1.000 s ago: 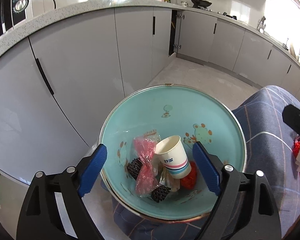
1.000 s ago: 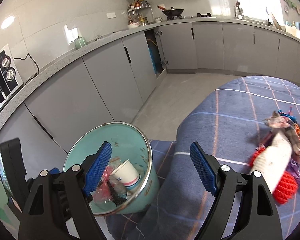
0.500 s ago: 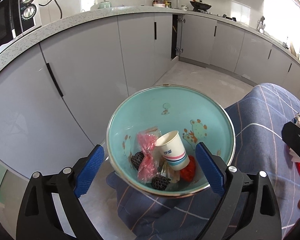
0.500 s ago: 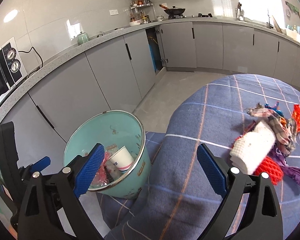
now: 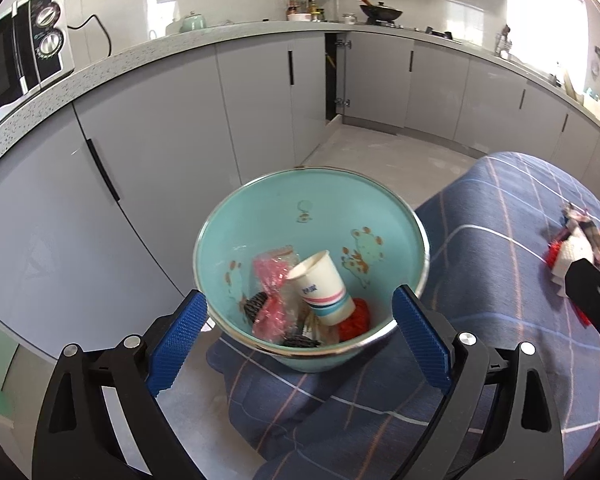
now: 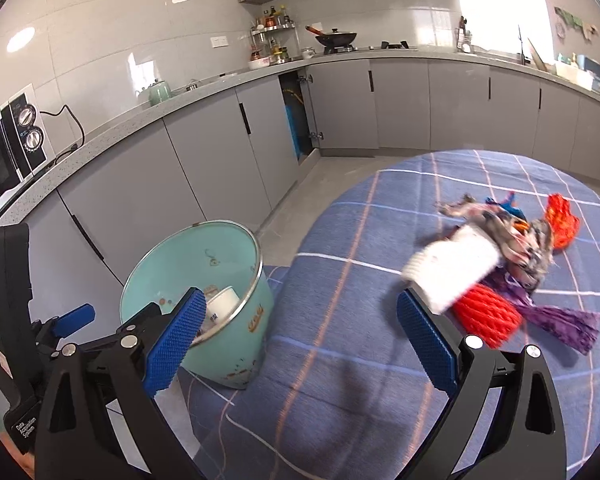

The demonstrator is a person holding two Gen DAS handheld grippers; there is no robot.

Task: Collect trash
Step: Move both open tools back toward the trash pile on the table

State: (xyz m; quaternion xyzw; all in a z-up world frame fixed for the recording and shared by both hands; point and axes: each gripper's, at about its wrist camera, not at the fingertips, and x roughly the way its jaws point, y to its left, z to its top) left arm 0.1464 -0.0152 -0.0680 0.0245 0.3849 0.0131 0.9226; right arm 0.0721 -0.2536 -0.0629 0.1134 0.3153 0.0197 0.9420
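At the bottom of the left wrist frame, the left gripper [image 5: 300, 330] is seen with its black arms spread wide; its ribbed blue pads [image 5: 178, 338] are parted and nothing is held between them. Between and just beyond the pads, an enamelled teal basin [image 5: 260, 220] with a metal rim is seated at the edge of a blue checked tablecloth [image 5: 480, 248]. Inside the basin, at frame centre, a white paper cup [image 5: 322, 288] with pink and blue bands is tilted on its side among crinkled pink plastic wrap [image 5: 272, 280], dark ribbed pieces [image 5: 254, 306] and red netting [image 5: 356, 318].

At the bottom of the right wrist frame, the right gripper [image 6: 300, 338] is likewise released, with its textured pads far apart and empty. The basin [image 6: 236, 332] is found at lower left, partly behind the left pad. At centre right, a trash pile is spread on the cloth: a white knitted-foam sleeve [image 6: 452, 270], blurred, is laid over red mesh netting [image 6: 486, 316], with purple fabric strips [image 6: 560, 320], orange netting [image 6: 562, 220] and mixed scraps behind.

Grey flat-fronted cabinets [image 6: 204, 160] are ranged across the upper half, with a microwave [image 6: 8, 144] at the left edge.
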